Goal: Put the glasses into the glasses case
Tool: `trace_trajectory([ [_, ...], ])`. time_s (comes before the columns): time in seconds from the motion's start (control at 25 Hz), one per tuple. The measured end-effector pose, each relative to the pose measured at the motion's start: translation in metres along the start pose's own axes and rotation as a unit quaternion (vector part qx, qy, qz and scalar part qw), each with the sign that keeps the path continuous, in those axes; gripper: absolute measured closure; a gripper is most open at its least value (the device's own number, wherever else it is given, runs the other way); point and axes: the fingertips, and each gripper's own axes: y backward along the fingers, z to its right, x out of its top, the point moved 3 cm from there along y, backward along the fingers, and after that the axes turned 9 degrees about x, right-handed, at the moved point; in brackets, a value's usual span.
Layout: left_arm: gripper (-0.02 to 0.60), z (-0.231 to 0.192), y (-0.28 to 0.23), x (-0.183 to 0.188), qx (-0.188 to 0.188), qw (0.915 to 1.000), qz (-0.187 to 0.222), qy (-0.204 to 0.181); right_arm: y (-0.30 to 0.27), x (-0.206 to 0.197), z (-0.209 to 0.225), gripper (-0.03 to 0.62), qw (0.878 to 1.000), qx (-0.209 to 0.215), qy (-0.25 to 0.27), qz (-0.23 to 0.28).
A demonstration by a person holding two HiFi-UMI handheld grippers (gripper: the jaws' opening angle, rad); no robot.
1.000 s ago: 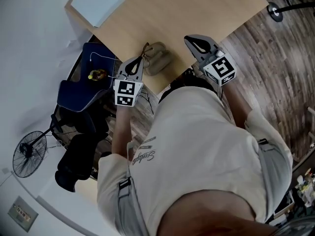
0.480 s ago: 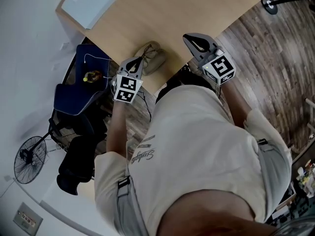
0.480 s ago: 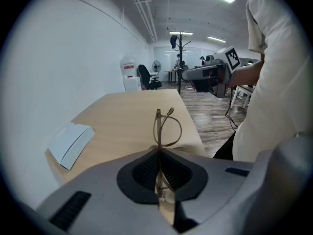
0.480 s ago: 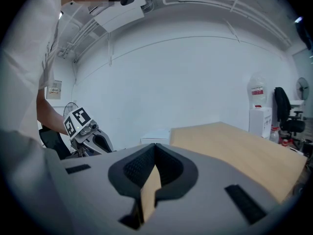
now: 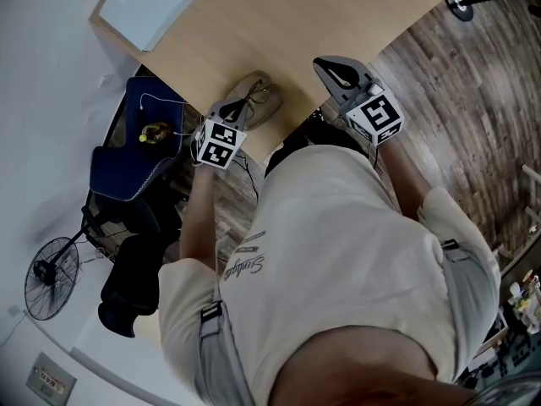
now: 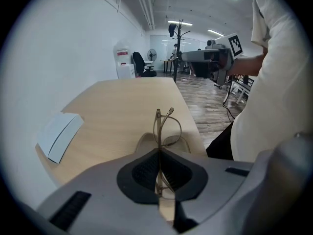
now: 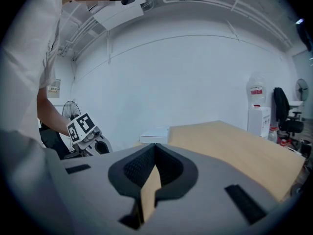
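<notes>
Thin gold-framed glasses [image 6: 165,126] stick up out of my left gripper [image 6: 159,153], which is shut on them. They hang just over a beige soft glasses case [image 6: 146,143] lying at the near edge of the wooden table [image 6: 117,102]. In the head view the left gripper [image 5: 232,108] sits at the case [image 5: 258,100] on the table's edge. My right gripper [image 5: 325,64] hovers to the right over the same edge, shut with nothing in it. The right gripper view shows its jaws [image 7: 154,153] closed and empty, with the table [image 7: 234,151] beyond.
A flat white box [image 5: 142,8] lies at the table's far left corner. Below the table's left side stand a blue chair [image 5: 135,155] and a floor fan [image 5: 52,265]. Wood-plank floor [image 5: 473,117] lies to the right. The person's body fills the near foreground.
The left gripper with the glasses has closed in on the case, which now lies right at its tips. The right gripper has stayed where it was, shut.
</notes>
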Motion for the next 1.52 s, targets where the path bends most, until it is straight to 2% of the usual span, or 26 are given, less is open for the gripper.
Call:
trace_trajectory([
  [0.88,0.561,0.013,-0.05,-0.032,-0.057,0.9954,-0.072,-0.027,0.006,-0.014,0.018,0.599,1.0,-0.021,-0.015,-0.013],
  [1.52,0.561,0.026,-0.061,-0.04,-0.087,0.9904,-0.098,-0.045,0.013,-0.023,0.02,0.599,0.999,-0.026,-0.019,-0.019],
])
